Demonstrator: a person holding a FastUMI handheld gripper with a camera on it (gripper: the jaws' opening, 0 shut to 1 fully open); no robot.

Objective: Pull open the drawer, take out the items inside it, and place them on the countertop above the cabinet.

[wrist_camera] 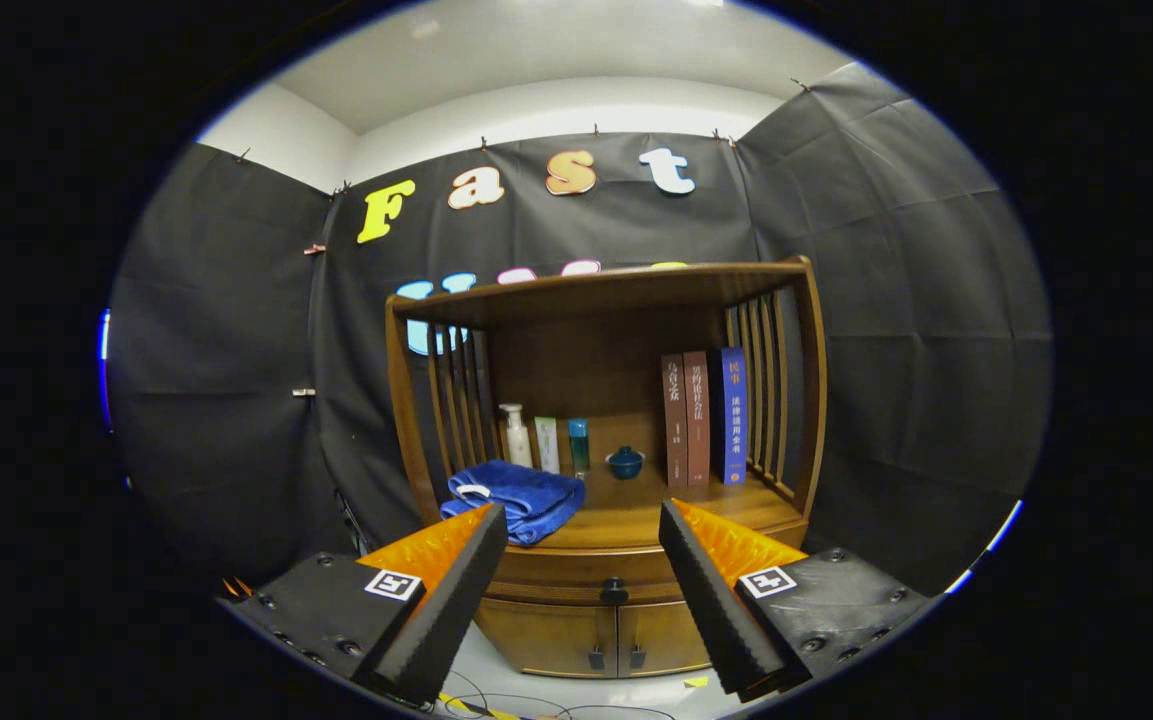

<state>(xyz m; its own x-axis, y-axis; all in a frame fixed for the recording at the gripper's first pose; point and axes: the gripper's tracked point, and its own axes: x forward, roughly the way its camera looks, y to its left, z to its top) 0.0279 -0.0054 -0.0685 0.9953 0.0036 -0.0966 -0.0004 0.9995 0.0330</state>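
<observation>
gripper [584, 520]: fingers spread wide, nothing in them, hanging in open air a good way back from the cabinet
drawer [591, 578]: shut, sitting between and beyond the fingertips, right under the countertop [636, 510]
drawer knob [614, 592]: small, dark and round, dead centre between the fingers. Honestly the only place to grab
handling: my guess is stiff wood that slides straight out. The knob looks smooth, so I'd pinch it square or it could slip
contents: can't see inside yet, so weight and fragility are anyone's guess
edges: cabinet doors [591, 640] just below the knob, countertop lip just above, not much slack either way
room: blue towel [516, 500] hangs over the front edge beyond the left finger, bottles [546, 442] and a small blue bowl [625, 462] further back, books [706, 418] beyond the right finger. The bare middle strip looks best for setting things down
</observation>
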